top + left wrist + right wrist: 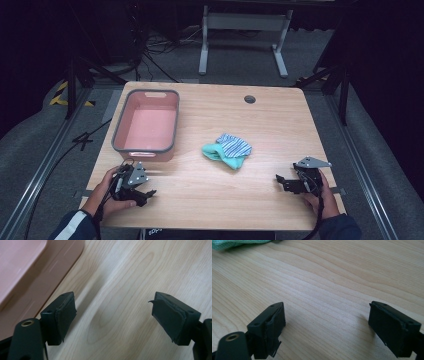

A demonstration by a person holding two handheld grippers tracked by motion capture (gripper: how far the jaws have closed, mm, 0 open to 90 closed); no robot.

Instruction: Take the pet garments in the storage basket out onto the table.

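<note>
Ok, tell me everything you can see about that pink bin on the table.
The pink bin is a rectangular tub, plastic by the look of it, with rounded corners, a grey rim and a handle slot in its far end wall. It stands upright and open-topped on the left part of the wooden table, its long side running away from the person. Nothing can be seen inside it. In the left gripper view its near corner shows beside that claw. Nothing touches it but the table.

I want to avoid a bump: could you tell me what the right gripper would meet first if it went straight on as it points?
Probably the cloths; the right gripper has bare table ahead until then.
</note>
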